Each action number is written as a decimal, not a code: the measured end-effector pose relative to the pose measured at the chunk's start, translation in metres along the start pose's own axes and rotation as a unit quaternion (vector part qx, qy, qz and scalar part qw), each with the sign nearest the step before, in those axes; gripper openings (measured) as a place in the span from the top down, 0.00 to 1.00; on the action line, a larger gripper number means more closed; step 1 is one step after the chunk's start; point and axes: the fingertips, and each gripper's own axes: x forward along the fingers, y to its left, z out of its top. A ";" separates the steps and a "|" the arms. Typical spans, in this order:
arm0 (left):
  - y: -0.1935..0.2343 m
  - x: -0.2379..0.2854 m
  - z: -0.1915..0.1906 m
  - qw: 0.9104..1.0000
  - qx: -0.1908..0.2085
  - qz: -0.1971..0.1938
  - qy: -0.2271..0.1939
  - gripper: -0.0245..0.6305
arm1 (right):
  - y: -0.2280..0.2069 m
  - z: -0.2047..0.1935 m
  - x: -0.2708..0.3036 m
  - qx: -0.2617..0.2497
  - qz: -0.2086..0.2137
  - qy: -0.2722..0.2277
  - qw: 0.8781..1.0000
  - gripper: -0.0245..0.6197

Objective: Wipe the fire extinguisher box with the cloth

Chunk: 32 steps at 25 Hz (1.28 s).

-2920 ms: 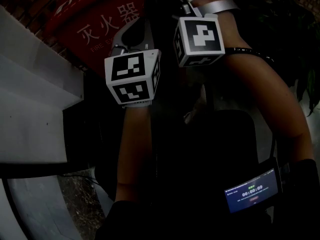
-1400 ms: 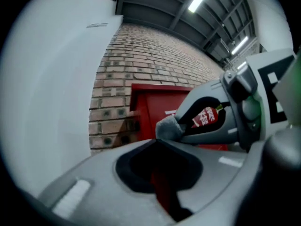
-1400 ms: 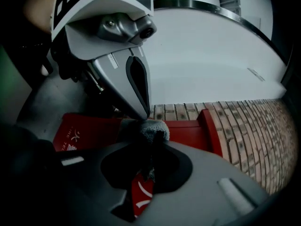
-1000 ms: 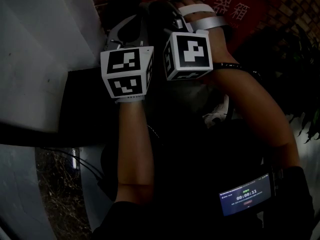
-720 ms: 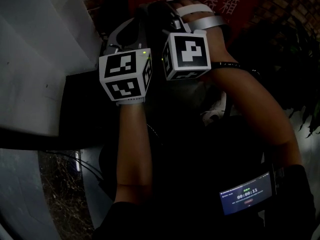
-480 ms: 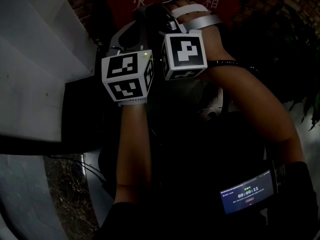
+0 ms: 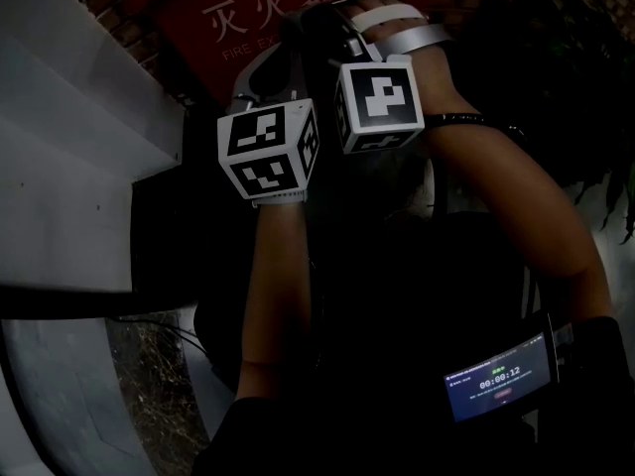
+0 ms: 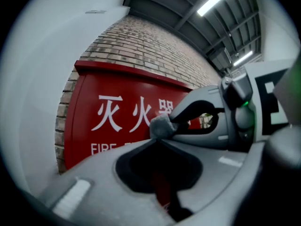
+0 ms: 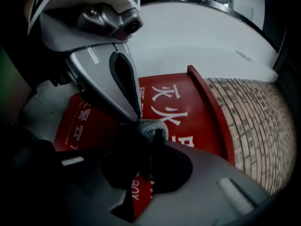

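Right tool view: found the right tool [image 9: 153,136] clenched on a small grey fuzzy cloth [image 9: 151,125], with a wad bulging just past the tips. Left tool view: found the left tool [image 8: 156,141] likewise clenched, tips together and the same grey wad seated on them. Read as a shared pinch; could not settle the amount of fabric inside this tool. Head view: logged both tools raised side by side, nearly touching, before the big red fire extinguisher box with white lettering [image 7: 248,23].

Step in hand, by judgement: approach with cloth gripped, wiping not yet begun. Saw the wad pressed on the red face in none of the views. Located the box straight ahead of both tools, set against a brown brick wall [image 8: 141,46].

Next move, by judgement: carry the wad forward until flat on the front panel, then sweep across under light, even pressure. Keep the hard tips off the paint.

Box appearance: smooth red front, large white Chinese characters above smaller English lettering, raised red border. Could discern no grime or streaks; head view too dim for that.
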 end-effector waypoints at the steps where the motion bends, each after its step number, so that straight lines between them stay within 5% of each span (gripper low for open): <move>1: -0.005 0.003 0.002 1.000 0.003 -0.002 -0.002 0.96 | 0.000 -0.008 -0.002 0.007 -0.005 0.003 1.000 0.91; 25: -0.132 0.060 0.007 0.996 0.049 -0.079 0.017 0.96 | -0.004 -0.159 -0.049 0.020 -0.025 0.096 0.995 0.91; 32: -0.113 0.037 0.013 0.996 0.055 -0.064 0.014 0.96 | -0.012 -0.133 -0.067 0.020 -0.021 0.087 0.996 0.91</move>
